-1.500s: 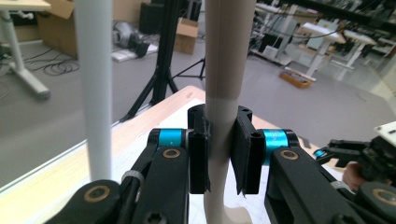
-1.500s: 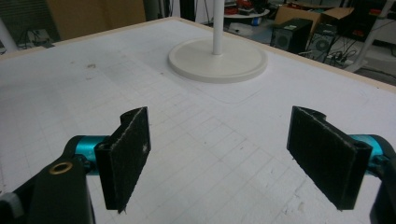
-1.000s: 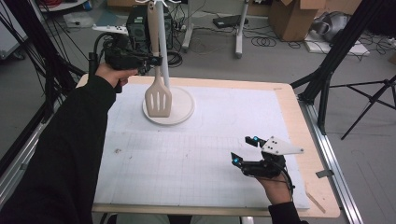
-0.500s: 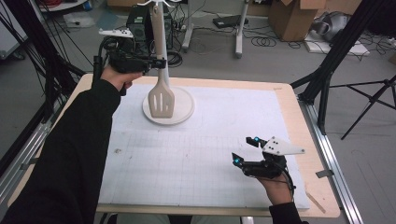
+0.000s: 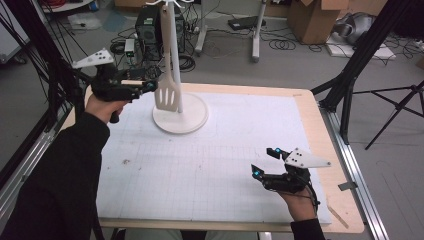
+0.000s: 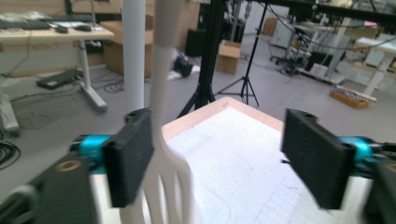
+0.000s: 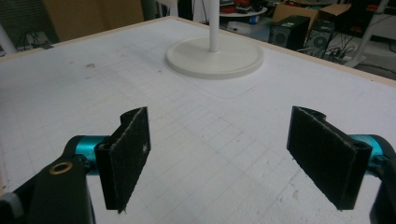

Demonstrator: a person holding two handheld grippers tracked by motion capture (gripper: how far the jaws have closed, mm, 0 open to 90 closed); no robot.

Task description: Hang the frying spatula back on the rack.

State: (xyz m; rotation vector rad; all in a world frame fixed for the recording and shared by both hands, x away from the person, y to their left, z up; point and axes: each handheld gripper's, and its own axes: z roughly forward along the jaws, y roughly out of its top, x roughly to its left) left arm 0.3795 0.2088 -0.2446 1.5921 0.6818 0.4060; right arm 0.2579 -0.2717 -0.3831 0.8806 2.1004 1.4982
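Spatula [image 6: 161, 154] hangs free just inside the left claw [image 6: 219, 158], whose jaws have just been opening.

Cardboard boxes [image 5: 314, 17], black tripod [image 5: 395, 107], computer tower [image 5: 148, 25]

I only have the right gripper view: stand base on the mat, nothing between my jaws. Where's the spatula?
Observer: In the high view the white slotted spatula hangs along the stand's pole, its blade above the round base.
Operator: Is the left gripper holding it?
Observer: No. The left gripper sits beside the blade, and its jaws have just been opening.
Operator: Is the spatula clear of the jaws?
Observer: Not quite. In the left gripper view the blade sits between the wide-open jaws, close against one pad; whether they touch I can't tell.
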